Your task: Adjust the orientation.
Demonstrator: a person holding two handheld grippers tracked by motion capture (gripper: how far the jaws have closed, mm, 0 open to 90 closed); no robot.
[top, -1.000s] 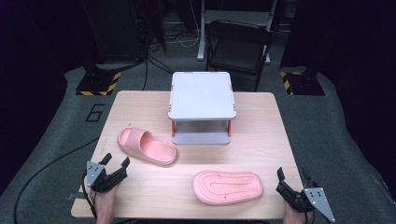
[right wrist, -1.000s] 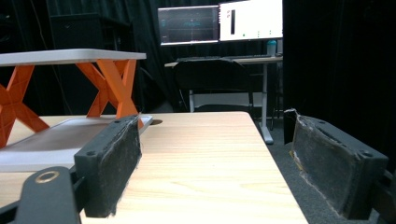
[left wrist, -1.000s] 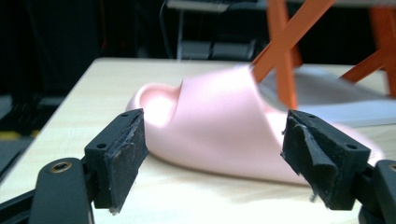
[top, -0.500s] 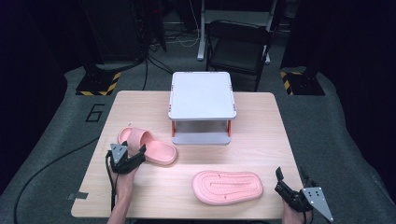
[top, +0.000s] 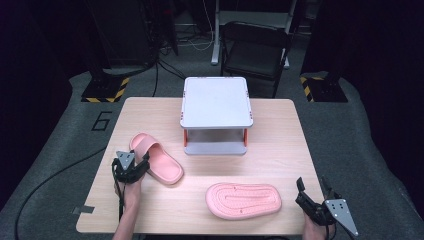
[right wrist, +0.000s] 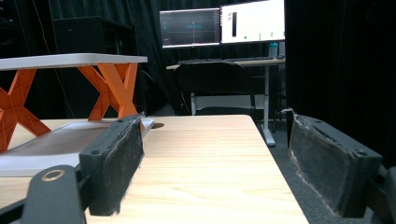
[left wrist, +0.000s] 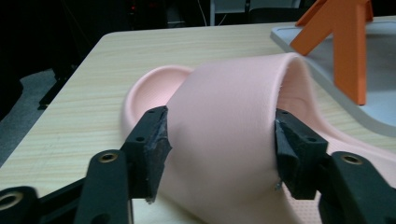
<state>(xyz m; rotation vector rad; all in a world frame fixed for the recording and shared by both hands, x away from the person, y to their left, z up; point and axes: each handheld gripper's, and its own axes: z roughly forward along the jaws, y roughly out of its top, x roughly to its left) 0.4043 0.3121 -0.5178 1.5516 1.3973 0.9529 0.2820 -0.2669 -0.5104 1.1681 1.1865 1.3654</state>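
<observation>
A pink slipper lies sole down on the left of the wooden table. My left gripper sits at its near end. In the left gripper view my left gripper has just been closing, and both pads now press the sides of the slipper's strap. A second pink slipper lies sole up near the front edge. My right gripper rests open at the front right corner, apart from it. Nothing lies between the pads of my right gripper in the right gripper view.
A white two-tier rack on orange legs stands at the back middle of the table, just right of the held slipper. A black chair stands behind the table. Two lit monitors sit on a desk beyond it.
My left gripper moved forward from the table's front left edge to the upright slipper, and its jaws closed around the strap. The right gripper stayed put.
</observation>
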